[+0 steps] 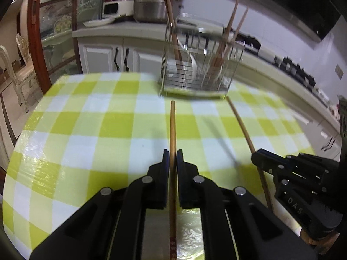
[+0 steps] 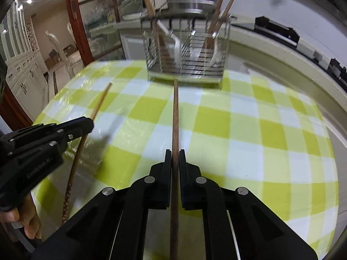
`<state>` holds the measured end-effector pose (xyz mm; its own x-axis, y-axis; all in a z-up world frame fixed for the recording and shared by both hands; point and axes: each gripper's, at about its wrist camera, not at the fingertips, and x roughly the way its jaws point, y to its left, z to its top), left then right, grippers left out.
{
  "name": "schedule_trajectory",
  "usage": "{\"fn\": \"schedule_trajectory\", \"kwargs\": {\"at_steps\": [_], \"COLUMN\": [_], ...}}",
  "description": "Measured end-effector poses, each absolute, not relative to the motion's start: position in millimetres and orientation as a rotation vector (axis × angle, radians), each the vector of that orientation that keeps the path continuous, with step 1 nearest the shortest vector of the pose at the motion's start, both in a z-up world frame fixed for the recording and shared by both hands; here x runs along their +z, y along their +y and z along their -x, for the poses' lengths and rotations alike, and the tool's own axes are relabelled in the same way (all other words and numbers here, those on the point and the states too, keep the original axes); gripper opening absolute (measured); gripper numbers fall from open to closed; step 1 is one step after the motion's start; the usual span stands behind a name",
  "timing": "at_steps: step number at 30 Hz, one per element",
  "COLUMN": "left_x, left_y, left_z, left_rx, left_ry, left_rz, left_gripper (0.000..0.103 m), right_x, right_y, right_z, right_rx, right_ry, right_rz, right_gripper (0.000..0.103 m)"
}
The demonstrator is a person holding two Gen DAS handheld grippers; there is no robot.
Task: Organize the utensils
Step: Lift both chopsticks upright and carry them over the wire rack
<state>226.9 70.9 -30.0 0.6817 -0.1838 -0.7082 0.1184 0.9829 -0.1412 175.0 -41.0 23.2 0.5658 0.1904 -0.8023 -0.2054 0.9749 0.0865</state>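
Left gripper (image 1: 172, 153) pinching a chopstick (image 1: 172, 125); right gripper (image 2: 175, 153) pinching another chopstick (image 2: 175, 117), tips aimed at wire utensil rack (image 1: 195, 73) at the far table (image 1: 86, 130) edge. Best lifted tip-high, dropped into an open slot. Rack already crowded with chopsticks and a white spoon (image 2: 176, 45); possible snag.

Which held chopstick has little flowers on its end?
The left gripper's chopstick: its near end carries a red flowered band. The right gripper's chopstick looks plain dark wood.
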Motion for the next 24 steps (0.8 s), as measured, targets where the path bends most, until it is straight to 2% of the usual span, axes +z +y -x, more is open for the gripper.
{"fn": "schedule_trajectory", "kwargs": {"at_steps": [13, 24], "left_x": [25, 45], "left_y": [62, 43], "left_z": [-206, -192], "left_rx": [-0.169, -0.192], "left_ry": [0.67, 0.627], "left_rz": [0.095, 0.07], "left_gripper": [0.007, 0.007], "right_x": [74, 103], "right_y": [-76, -99], "right_z": [-162, -150], "right_rx": [0.214, 0.196], "right_ry": [0.831, 0.765], "right_rz": [-0.04, -0.064], "right_gripper": [0.007, 0.007]}}
